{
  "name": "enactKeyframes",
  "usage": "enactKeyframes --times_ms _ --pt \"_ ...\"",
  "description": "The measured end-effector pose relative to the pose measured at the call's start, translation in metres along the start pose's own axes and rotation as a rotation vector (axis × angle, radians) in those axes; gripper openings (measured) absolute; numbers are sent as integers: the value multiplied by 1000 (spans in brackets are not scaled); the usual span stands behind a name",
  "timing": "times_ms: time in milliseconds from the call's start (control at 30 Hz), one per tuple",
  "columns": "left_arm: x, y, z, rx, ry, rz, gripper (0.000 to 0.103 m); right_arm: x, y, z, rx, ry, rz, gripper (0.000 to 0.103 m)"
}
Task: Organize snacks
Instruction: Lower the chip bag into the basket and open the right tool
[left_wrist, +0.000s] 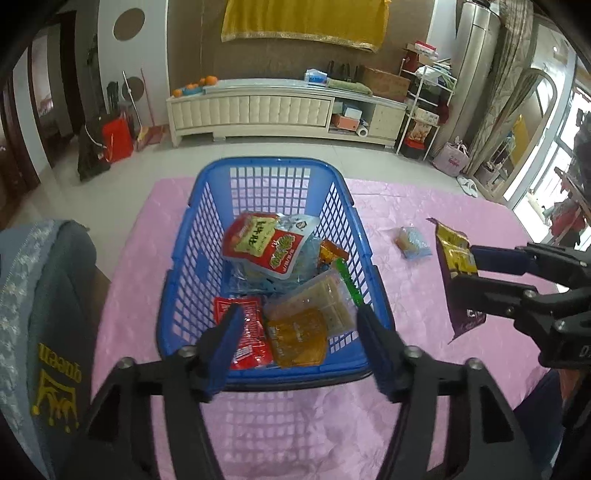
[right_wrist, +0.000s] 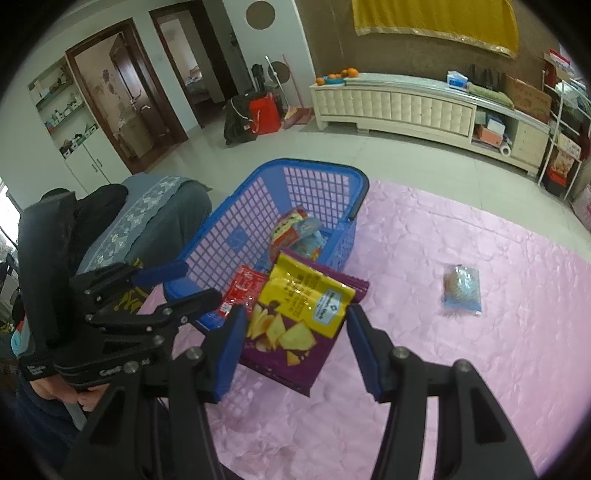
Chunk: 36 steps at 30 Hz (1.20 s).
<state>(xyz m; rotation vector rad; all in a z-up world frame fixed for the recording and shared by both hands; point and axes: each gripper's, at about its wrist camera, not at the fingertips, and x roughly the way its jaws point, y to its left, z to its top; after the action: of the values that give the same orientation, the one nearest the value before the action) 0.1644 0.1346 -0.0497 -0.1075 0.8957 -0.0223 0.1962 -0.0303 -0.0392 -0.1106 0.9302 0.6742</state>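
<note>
A blue plastic basket (left_wrist: 184, 266) stands on the pink cloth and holds several snack packs, among them a red and green pack (left_wrist: 258, 243) and an orange pack (left_wrist: 295, 339). My left gripper (left_wrist: 299, 325) is open and empty, just above the basket's near end. My right gripper (right_wrist: 293, 328) is shut on a yellow and purple chip bag (right_wrist: 295, 317) and holds it above the cloth, right of the basket (right_wrist: 229, 229). In the left wrist view the bag (left_wrist: 456, 258) hangs from the right gripper (left_wrist: 461, 269). A small clear-wrapped pastry (right_wrist: 461, 288) lies on the cloth.
The pink cloth (right_wrist: 443, 369) covers the table. A grey padded chair back (left_wrist: 44, 295) stands left of the basket. The pastry also shows in the left wrist view (left_wrist: 412, 242). A long cream cabinet (left_wrist: 258, 107) lines the far wall.
</note>
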Motion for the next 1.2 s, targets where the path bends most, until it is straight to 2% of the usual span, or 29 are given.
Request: enactKeyframes --times_ms 133,400,767,967,1067,1167,1200 --pt "-18 4 -3 24 -26 35 72 -2 11 7 -33 -5 0 60" --pt "-44 36 -4 -22 -58 76 74 13 44 27 -120 9 6 60" --pt "-37 80 -18 -99 -43 96 74 62 78 39 -192 75 -3 60" --pt "-31 100 -26 -151 -28 79 74 85 80 41 -191 95 -43 60" --pt "-30 104 -29 -159 -24 78 74 94 80 40 -176 119 -30 60" --pt "-30 106 -30 -177 -20 77 74 100 80 39 -181 124 -52 63" --pt "-31 105 -31 -180 -19 76 74 100 79 38 -178 123 -69 68"
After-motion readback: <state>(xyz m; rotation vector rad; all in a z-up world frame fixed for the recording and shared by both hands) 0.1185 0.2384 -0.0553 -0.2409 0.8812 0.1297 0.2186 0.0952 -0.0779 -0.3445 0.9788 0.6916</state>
